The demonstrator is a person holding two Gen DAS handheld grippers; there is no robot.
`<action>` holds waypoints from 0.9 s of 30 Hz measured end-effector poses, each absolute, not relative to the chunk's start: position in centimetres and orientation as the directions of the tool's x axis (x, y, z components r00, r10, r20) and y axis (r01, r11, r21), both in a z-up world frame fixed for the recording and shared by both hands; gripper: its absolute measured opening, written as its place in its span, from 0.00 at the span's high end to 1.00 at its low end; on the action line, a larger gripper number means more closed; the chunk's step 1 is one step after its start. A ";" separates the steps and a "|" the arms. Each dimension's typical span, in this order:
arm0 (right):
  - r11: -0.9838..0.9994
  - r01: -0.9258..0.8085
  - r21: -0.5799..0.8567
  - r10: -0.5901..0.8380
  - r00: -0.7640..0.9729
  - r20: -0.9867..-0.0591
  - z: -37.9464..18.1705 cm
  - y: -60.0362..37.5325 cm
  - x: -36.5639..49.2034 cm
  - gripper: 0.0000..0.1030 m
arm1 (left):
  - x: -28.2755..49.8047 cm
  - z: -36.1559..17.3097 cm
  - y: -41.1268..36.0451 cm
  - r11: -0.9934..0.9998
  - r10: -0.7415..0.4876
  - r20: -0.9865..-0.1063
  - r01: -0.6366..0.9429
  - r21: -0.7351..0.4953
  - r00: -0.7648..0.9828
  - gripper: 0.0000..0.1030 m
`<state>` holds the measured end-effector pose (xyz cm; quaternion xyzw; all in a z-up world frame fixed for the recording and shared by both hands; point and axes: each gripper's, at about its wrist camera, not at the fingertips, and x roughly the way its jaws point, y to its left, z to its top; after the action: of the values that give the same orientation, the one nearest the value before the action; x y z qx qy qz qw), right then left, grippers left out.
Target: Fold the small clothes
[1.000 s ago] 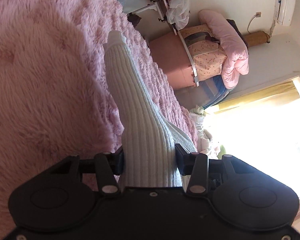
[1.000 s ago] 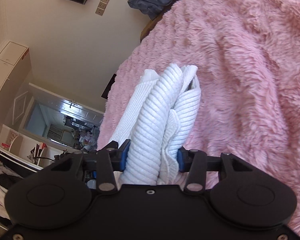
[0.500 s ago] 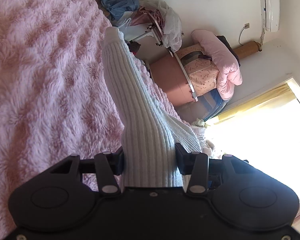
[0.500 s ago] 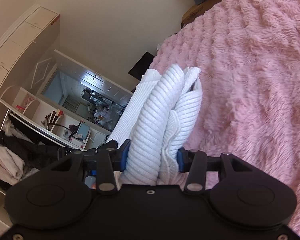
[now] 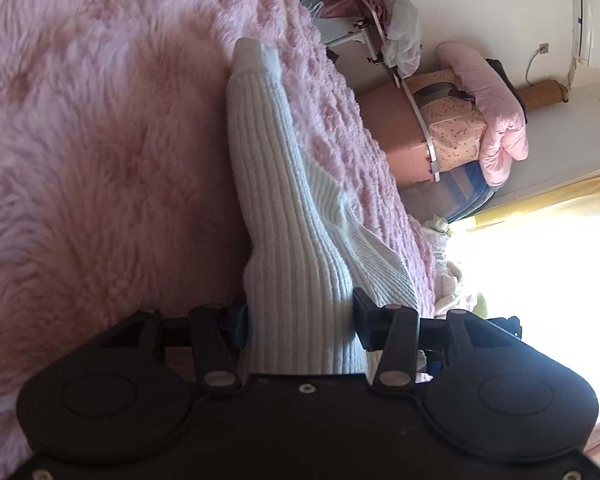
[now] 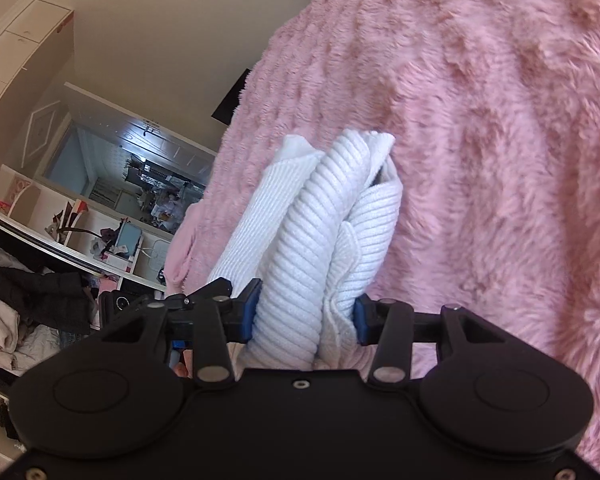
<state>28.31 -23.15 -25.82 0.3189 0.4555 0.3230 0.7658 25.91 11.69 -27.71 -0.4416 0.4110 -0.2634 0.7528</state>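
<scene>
A white ribbed knit garment (image 5: 268, 152) is bunched lengthwise and carried by both grippers above a fluffy pink blanket (image 5: 100, 160). My left gripper (image 5: 300, 312) has its pads against one end of the garment, and its jaws are opening a little with the knit still between them. The garment's far tip hangs close over the blanket. In the right wrist view the garment (image 6: 332, 208) shows as several thick folds squeezed together, and my right gripper (image 6: 306, 308) is shut on them. Behind it lies the pink blanket (image 6: 500, 120).
Past the bed's edge stand a brown box piled with pink bedding (image 5: 496, 120), a rack with bags (image 5: 396, 40) and a bright window (image 5: 540, 260). On the right gripper's side are open shelves with clothes (image 6: 40, 280) and a doorway (image 6: 140, 168).
Both grippers have travelled across the bed with the garment and come lower towards the blanket. The grips look the same.
</scene>
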 end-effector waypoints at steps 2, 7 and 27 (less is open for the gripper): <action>0.570 -0.181 0.802 0.794 0.372 -0.480 -27.3 -23.9 28.2 0.56 | 25.6 -28.9 12.2 0.461 -0.754 -0.387 0.007 -0.887 0.530 0.48; 0.494 -0.111 0.863 0.818 0.397 -0.417 -28.8 -26.1 27.5 0.51 | 24.5 -27.7 13.8 0.474 -0.734 -0.408 -0.020 -0.880 0.543 0.50; 0.781 -0.507 0.364 0.618 0.543 -0.569 -17.5 -17.4 24.8 0.56 | 17.7 -18.0 4.7 0.852 -0.460 -0.618 0.119 -0.510 0.637 0.46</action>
<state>24.77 -17.39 -17.47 0.0780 0.3540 0.3216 0.8748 17.69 4.74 -17.98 -0.2167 0.3926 -0.1648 0.8785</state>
